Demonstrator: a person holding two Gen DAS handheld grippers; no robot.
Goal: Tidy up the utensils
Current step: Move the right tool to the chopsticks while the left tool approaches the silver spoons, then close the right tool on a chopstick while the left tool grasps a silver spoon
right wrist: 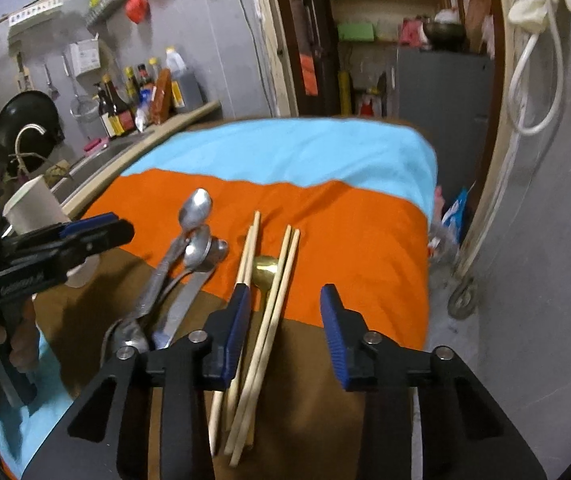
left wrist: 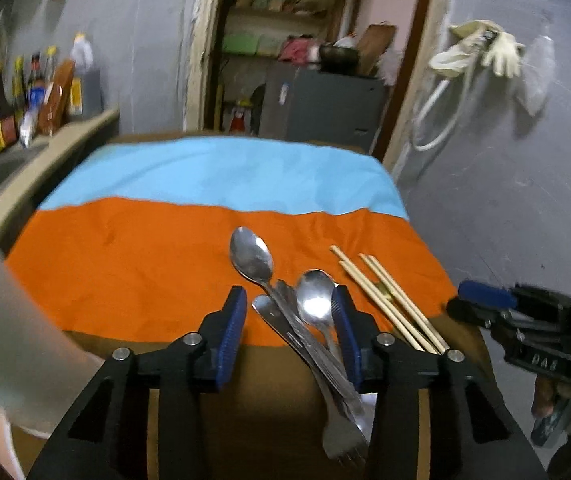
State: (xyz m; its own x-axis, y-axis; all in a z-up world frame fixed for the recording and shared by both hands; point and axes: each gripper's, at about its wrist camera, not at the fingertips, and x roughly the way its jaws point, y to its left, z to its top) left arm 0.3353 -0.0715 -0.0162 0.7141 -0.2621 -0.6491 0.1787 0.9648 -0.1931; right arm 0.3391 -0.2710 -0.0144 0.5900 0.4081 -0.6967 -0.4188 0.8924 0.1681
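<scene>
Two steel spoons [left wrist: 251, 258], four chopsticks [right wrist: 263, 320], one fork [left wrist: 343, 440], one paper cup [right wrist: 35, 206].

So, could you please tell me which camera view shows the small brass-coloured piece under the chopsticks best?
The right wrist view: the brass-coloured piece sits near centre, its rounded top showing between the chopsticks that cross over it. The left wrist view shows only a faint yellowish glimpse of it between the same chopsticks, too small to make out.

Dim indoor light, motion blur, fisheye-warped edges, dark vignette corners

Steel spoons [left wrist: 251, 258] beside wooden chopsticks [left wrist: 385, 298] on orange cloth [left wrist: 133, 264]
</scene>
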